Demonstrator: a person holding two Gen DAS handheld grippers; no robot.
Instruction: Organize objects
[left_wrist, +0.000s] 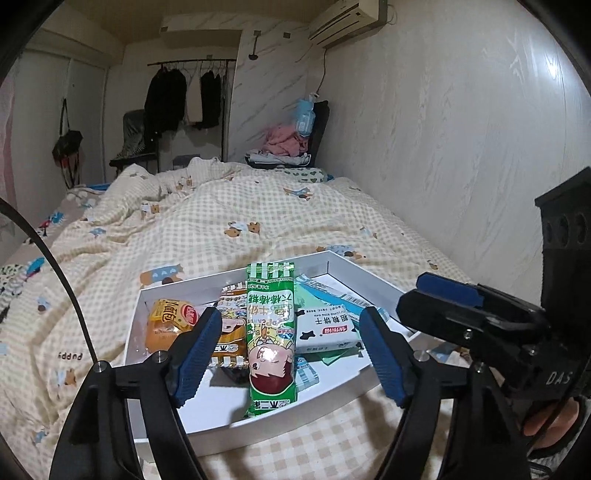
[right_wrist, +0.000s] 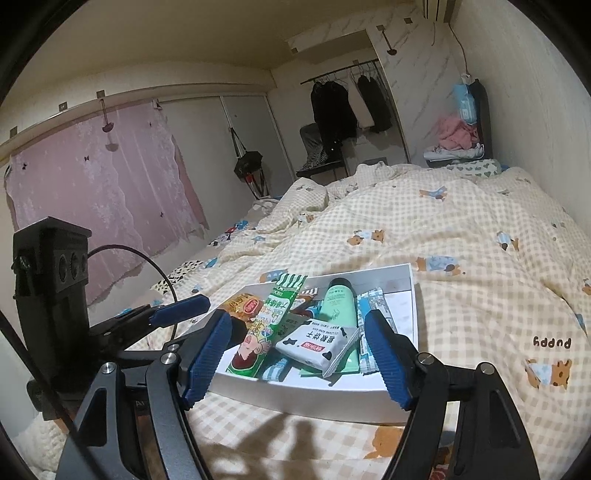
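Note:
A white tray (left_wrist: 173, 291) lies on the bed and holds several snack packs. A long green candy pack (left_wrist: 272, 332) lies on top, with an orange bread pack (left_wrist: 168, 321) to its left and a white cow-spotted biscuit pack (left_wrist: 325, 328) to its right. My left gripper (left_wrist: 291, 354) is open and empty just above the tray's near edge. My right gripper (right_wrist: 295, 358) is open and empty over the tray (right_wrist: 413, 295); it sees the candy pack (right_wrist: 271, 325), the biscuit pack (right_wrist: 317, 345) and a green bottle (right_wrist: 338, 301). The right gripper also shows in the left wrist view (left_wrist: 447, 295).
The tray rests on a rumpled yellow checked quilt (left_wrist: 258, 206) that covers the bed. A white wall (left_wrist: 461, 129) runs along the bed's right side. A clothes rack (right_wrist: 347, 99) and a chair with pink clothes (right_wrist: 458, 136) stand at the far end.

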